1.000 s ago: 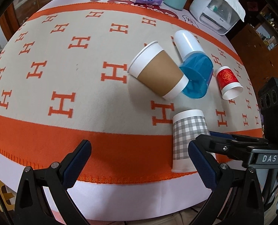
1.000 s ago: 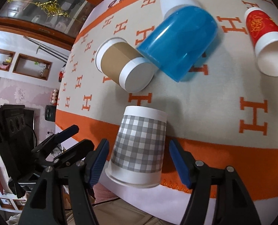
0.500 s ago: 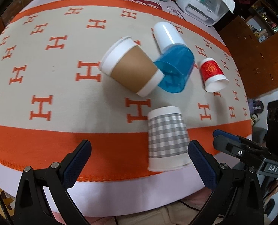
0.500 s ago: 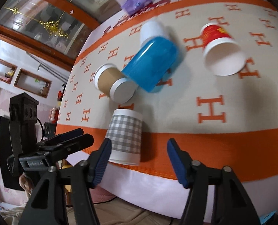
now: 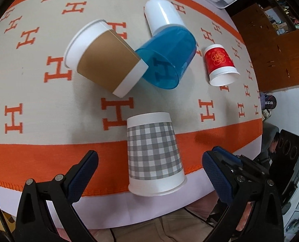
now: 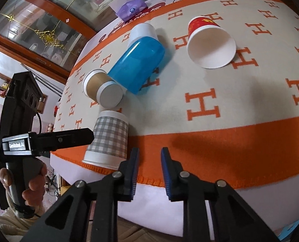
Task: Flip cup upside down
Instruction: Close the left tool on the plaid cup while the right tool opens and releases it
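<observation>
The plaid cup (image 5: 154,155) is sitting mouth-down at the desk (image 5: 38,104) edge, between the wide left tongs (image 5: 149,167). Right tongs (image 6: 149,161) are nearly closed, empty. Thin paper probably crushes easily; gripping mid-wall gently seems best.

The checked cup (image 5: 154,154) is viewed by the left wrist camera from close above the near table edge, centred between the left gripper's (image 5: 149,169) spread fingers, with the view directed across the blanket (image 5: 48,104). By the right wrist camera the same cup (image 6: 109,139) is seen from further right of it and lower, placed left of frame. The cup, the brown-sleeved cup (image 5: 103,58), the blue tumbler (image 6: 135,64) and the red cup (image 6: 207,42) are shared by both views.
</observation>
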The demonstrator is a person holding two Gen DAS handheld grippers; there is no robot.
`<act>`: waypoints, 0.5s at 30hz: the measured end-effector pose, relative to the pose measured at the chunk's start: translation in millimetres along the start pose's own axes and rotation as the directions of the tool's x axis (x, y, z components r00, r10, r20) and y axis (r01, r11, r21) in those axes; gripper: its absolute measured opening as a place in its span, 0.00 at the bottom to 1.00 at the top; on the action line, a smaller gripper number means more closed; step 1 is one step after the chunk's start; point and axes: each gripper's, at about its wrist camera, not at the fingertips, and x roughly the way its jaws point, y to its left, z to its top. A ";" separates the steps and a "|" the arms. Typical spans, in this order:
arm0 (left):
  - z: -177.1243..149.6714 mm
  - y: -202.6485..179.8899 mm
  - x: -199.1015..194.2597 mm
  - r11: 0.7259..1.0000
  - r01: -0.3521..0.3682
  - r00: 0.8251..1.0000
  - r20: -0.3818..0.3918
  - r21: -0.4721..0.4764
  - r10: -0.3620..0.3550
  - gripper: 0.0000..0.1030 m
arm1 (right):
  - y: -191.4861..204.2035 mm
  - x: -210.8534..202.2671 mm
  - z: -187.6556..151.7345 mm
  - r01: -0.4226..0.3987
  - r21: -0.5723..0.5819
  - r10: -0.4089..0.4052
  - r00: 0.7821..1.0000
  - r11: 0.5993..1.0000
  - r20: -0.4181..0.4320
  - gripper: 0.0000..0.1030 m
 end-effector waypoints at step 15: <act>12.0 -26.9 50.9 0.995 -0.098 0.985 -0.141 0.021 0.100 0.72 | -17.8 8.5 -8.7 -0.063 0.000 0.063 0.998 0.998 0.026 0.21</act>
